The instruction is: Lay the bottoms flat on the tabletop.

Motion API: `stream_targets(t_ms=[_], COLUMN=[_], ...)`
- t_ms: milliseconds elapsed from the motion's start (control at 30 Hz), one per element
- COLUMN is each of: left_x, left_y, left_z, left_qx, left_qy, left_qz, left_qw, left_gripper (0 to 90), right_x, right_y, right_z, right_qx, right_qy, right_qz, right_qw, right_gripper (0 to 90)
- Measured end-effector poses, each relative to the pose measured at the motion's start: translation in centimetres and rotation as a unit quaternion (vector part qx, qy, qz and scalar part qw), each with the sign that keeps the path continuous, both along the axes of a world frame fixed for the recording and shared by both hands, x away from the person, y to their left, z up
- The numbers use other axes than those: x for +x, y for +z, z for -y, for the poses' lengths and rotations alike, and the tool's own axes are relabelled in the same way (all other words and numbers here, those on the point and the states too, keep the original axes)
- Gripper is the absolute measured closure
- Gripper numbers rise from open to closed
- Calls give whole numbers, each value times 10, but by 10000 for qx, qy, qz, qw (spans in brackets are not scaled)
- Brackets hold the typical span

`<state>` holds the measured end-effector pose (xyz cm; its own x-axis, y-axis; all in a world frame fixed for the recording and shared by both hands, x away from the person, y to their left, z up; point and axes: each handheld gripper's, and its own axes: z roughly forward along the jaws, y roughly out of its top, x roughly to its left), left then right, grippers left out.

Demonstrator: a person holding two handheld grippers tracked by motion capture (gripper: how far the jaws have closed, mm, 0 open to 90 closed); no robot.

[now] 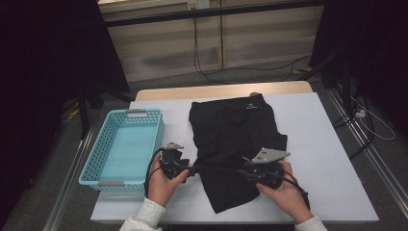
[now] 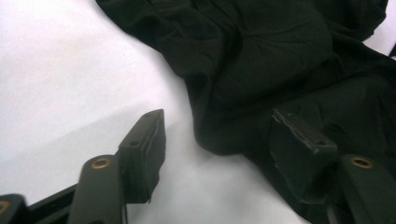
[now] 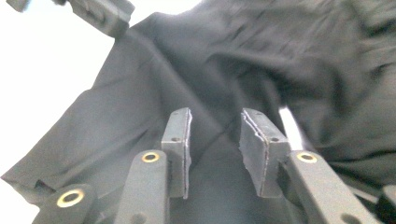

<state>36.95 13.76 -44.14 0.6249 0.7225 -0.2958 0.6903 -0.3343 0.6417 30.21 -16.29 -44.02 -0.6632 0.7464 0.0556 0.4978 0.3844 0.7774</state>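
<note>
Folding black shorts (image 1: 234,144): both grippers, left (image 2: 219,140) and right (image 3: 215,140), have fingers parted, holding nothing; regrip the near hem evenly.

left claw (image 1: 188,169): jaws apart, nothing pinched between pads, pointing inward, held in left hand (image 1: 161,185) | right claw (image 1: 246,169): jaws parted narrowly, pads clear, pointing inward, held in right hand (image 1: 284,191) | 2 forearms low, near edge

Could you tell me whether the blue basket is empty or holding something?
Empty: the blue basket shows only its bare floor; the black garment lies beside it.
</note>
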Motion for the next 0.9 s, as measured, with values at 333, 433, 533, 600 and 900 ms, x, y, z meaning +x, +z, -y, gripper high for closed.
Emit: stream_targets(t_ms=[333, 433, 533, 600, 900], left_x=[-12, -14, -17, -18, -23], left_y=[-2, -6, -9, -10, -15], left_z=[2, 8, 17, 22, 47], left_qx=[101, 89, 93, 94, -78], left_qy=[-85, -152, -277, -354, -508], left_qz=[-19, -50, -80, -53, 122], left_qw=[9999, 9998, 9995, 9993, 9986], left_gripper=[339, 333, 329, 324, 377], right_x=[8, 5, 3, 3, 2], right_y=[-16, -9, -6, -9, -18], right_z=[3, 16, 23, 24, 16], right_qx=[-114, 129, 204, 182, 1], right_qy=[-142, -263, -350, -340, -178], right_qz=[-197, -127, -108, -139, -248], right_qw=[9996, 9995, 9991, 9992, 9995], right_gripper=[883, 875, 874, 874, 864])
